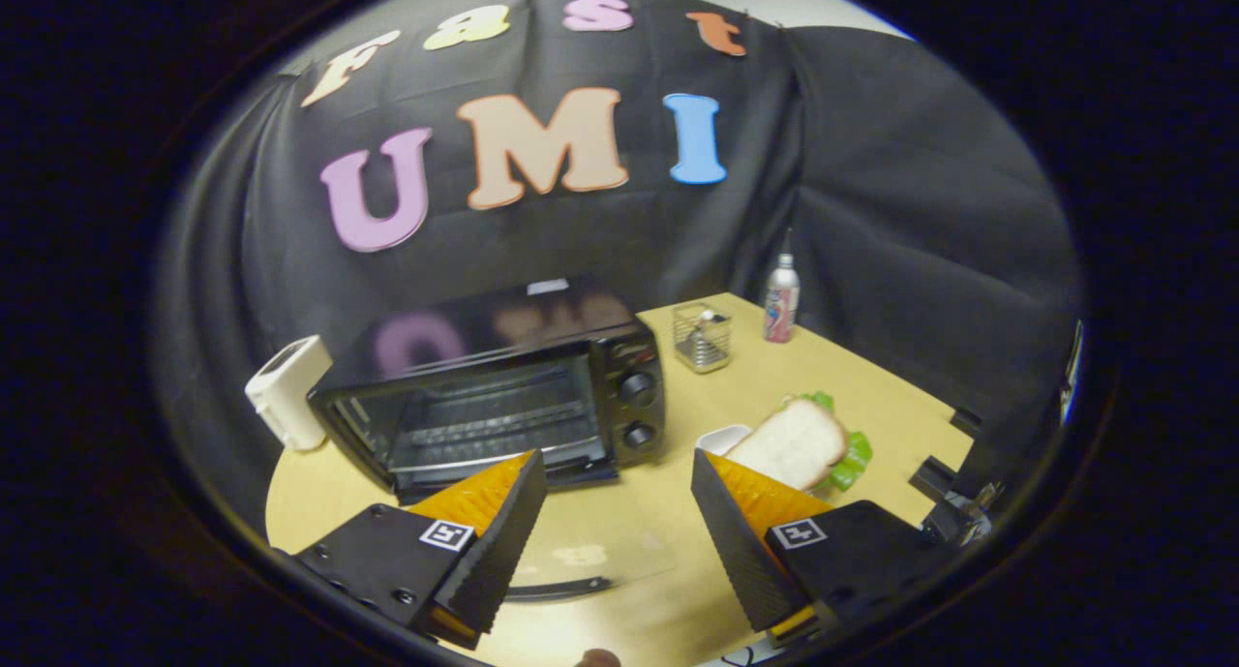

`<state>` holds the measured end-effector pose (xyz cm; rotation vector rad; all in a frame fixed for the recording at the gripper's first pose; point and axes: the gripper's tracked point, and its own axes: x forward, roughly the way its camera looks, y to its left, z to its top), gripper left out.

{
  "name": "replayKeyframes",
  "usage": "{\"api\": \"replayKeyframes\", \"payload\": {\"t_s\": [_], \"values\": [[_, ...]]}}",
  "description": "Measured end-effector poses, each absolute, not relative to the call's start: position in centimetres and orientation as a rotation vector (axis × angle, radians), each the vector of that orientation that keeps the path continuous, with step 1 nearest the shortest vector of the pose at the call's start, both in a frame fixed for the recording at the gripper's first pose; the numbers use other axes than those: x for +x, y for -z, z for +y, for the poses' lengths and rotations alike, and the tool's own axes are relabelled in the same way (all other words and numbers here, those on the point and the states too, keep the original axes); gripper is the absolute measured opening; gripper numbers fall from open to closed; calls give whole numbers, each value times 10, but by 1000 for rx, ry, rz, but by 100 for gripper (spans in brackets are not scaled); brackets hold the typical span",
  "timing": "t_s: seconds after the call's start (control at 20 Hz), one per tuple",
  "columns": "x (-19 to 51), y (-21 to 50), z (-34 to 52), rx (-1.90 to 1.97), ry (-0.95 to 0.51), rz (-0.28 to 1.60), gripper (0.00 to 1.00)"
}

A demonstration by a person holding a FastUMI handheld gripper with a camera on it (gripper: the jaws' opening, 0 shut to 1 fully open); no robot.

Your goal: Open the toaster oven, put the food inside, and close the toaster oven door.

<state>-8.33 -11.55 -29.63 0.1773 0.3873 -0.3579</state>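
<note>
1. The toaster oven (503,396) stands on the bench (639,531) ahead of the fingers and a little to their left. Its glass door (571,565) appears to lie folded down flat between them, with the rack exposed, so I judge the opening step done.
2. The gripper (618,498) has its fingers spread wide, released, with nothing between them.
3. The food, a slice of bread (794,442) on lettuce (852,459), sits beside a small white dish (721,439), just beyond the right finger.
4. The step in hand looks like fetching the food: swing right, lower over the bread, and close on it gently.
5. A wire basket (704,336) and a bottle (781,299) stand well behind, clear of that path.
</note>
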Motion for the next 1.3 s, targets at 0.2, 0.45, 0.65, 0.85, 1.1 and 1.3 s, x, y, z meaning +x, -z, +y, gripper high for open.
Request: {"api": "replayKeyframes", "payload": {"t_s": [0.2,0.45,0.65,0.85,1.1,1.3], "values": [[-89,289,-184,239,511,340,95],[-98,300,-249,290,638,337,95],[-102,322,-281,352,678,368,96],[-99,354,-289,432,662,419,96],[-88,388,-290,514,625,471,96],[-78,406,-292,552,597,497,96]]}}
